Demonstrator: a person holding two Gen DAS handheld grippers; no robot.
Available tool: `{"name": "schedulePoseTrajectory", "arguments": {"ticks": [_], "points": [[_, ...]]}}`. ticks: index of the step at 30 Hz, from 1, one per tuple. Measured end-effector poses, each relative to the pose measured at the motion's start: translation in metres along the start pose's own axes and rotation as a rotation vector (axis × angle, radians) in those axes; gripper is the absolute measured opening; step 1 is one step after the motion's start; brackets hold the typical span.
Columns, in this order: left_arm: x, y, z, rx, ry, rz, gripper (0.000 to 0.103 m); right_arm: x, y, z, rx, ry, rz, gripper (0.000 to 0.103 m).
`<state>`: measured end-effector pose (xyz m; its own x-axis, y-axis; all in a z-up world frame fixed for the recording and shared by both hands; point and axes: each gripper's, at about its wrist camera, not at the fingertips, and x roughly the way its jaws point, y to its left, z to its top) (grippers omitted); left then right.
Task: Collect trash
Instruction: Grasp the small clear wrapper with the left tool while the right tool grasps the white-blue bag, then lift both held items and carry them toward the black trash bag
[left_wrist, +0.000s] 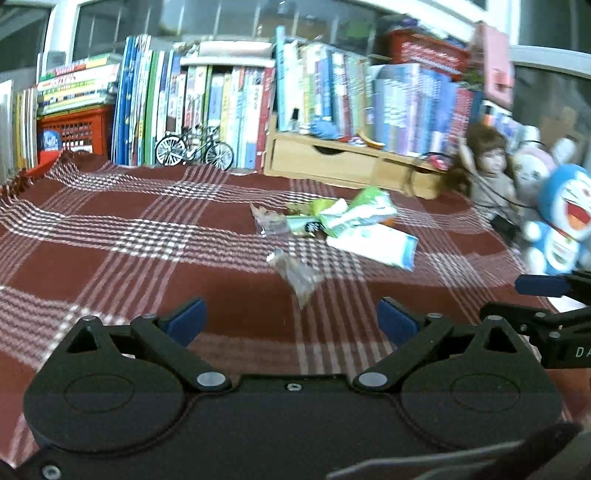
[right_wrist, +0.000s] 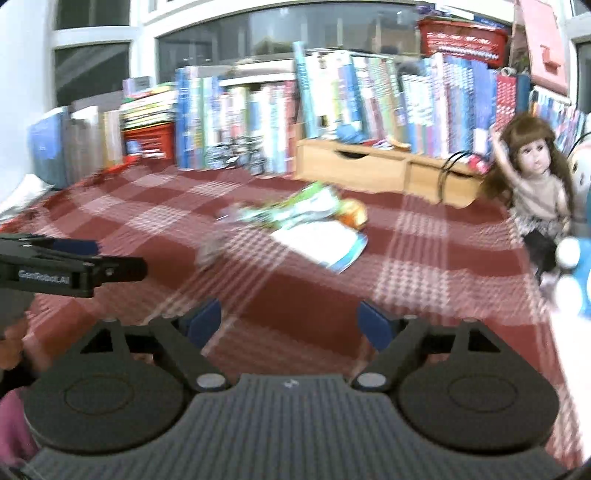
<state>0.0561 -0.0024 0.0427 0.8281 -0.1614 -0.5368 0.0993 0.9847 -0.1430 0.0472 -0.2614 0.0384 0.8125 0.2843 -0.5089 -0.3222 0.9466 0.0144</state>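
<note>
Trash lies in the middle of the red plaid tablecloth (left_wrist: 110, 236): a clear crumpled wrapper (left_wrist: 295, 275) nearest, another clear wrapper (left_wrist: 269, 219), green wrappers (left_wrist: 347, 212) and a white-and-blue packet (left_wrist: 376, 245). My left gripper (left_wrist: 291, 321) stands open above the cloth, short of the nearest wrapper, nothing between its blue pads. In the right wrist view my right gripper (right_wrist: 290, 323) is open and empty too, well back from the blurred green wrappers (right_wrist: 299, 208), the white-and-blue packet (right_wrist: 321, 245) and an orange scrap (right_wrist: 354, 214). Each gripper shows at the other view's edge.
Books (left_wrist: 229, 99) line the back of the table, with a small model bicycle (left_wrist: 194, 149), a red crate (left_wrist: 75, 129) and a wooden drawer shelf (left_wrist: 343, 158). A doll (right_wrist: 535, 177) and a blue plush toy (left_wrist: 565, 218) stand at the right edge.
</note>
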Motion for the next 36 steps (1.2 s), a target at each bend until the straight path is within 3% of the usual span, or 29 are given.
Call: {"name": "schedulePoseTrajectory", "arguments": {"ticks": [4, 7, 11, 14, 18, 19, 21, 25, 27, 30, 36], "points": [[0.053, -0.014, 0.016, -0.023, 0.034, 0.054, 0.095, 0.047, -0.02, 0.022, 0.01, 0.002, -0.029, 0.09], [0.082, -0.019, 0.021, -0.04, 0.062, 0.07, 0.082, 0.079, -0.028, 0.034, -0.001, 0.008, -0.029, 0.093], [0.114, -0.015, 0.016, -0.077, 0.109, 0.088, 0.04, 0.122, -0.024, 0.046, -0.068, 0.052, -0.006, 0.098], [0.122, -0.015, 0.011, -0.044, 0.093, 0.118, 0.025, 0.15, -0.018, 0.049, -0.109, 0.091, -0.003, 0.102], [0.122, -0.018, 0.009, 0.003, 0.073, 0.127, 0.023, 0.179, -0.019, 0.052, -0.101, 0.138, 0.003, 0.103], [0.119, -0.017, 0.01, -0.003, 0.072, 0.125, 0.023, 0.184, -0.019, 0.051, -0.089, 0.157, 0.017, 0.1], [0.115, -0.013, 0.012, -0.021, 0.066, 0.116, 0.023, 0.188, -0.017, 0.047, -0.063, 0.19, 0.026, 0.076], [0.104, -0.009, 0.013, -0.017, 0.042, 0.11, 0.023, 0.175, -0.007, 0.04, -0.087, 0.169, 0.018, 0.057], [0.096, -0.009, 0.013, -0.007, 0.029, 0.109, 0.023, 0.162, -0.005, 0.041, -0.076, 0.153, 0.009, 0.031], [0.082, -0.011, 0.012, 0.009, 0.01, 0.1, 0.023, 0.143, -0.004, 0.046, -0.039, 0.146, 0.008, 0.012], [0.053, -0.014, 0.008, 0.027, -0.019, 0.078, 0.023, 0.112, -0.001, 0.048, -0.007, 0.135, 0.012, 0.011]]}}
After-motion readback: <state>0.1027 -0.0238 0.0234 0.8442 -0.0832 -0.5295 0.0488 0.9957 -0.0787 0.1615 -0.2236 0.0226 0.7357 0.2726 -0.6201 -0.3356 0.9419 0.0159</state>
